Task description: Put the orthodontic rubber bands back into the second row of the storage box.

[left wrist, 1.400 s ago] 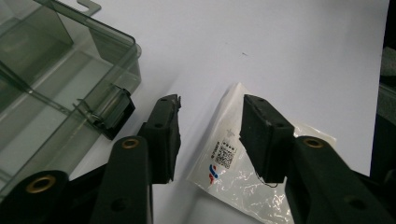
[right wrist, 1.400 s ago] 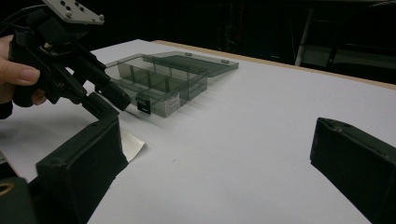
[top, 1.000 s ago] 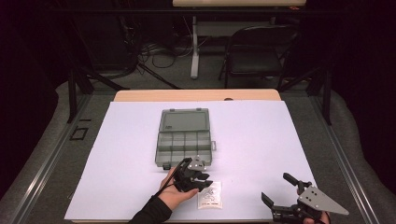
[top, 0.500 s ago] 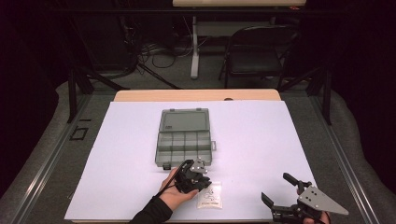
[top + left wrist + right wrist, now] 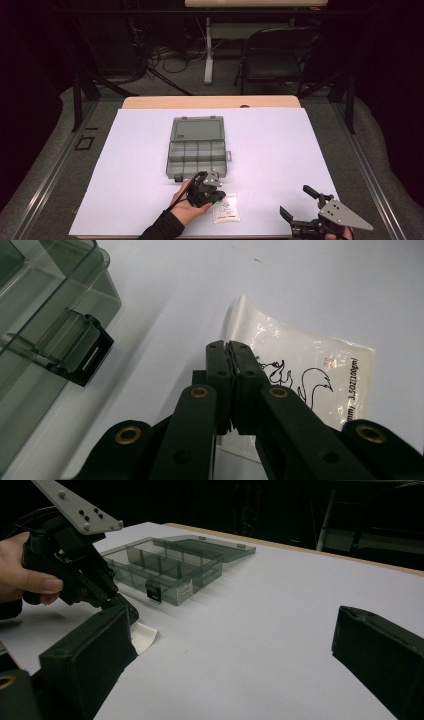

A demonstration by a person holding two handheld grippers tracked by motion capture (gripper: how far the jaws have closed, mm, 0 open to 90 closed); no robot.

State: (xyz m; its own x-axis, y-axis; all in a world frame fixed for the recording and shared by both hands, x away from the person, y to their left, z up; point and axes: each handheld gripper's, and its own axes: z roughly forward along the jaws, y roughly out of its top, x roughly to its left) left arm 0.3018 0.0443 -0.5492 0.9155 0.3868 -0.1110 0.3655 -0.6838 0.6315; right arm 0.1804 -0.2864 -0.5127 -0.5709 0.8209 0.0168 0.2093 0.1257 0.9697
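Two tongs: left tongs [image 5: 232,347] closed over bag [image 5: 320,365]; right tongs [image 5: 230,655] wide apart.

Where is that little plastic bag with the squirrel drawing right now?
The bag lies flat on the white table near its front edge, just in front of the open organizer box, with the left claw shut at its edge.

The worktop [image 5: 280,150] is white, the compartment box [image 5: 197,148] smoky translucent grey, the bag [image 5: 305,365] clear with black squirrel print, both tools black.
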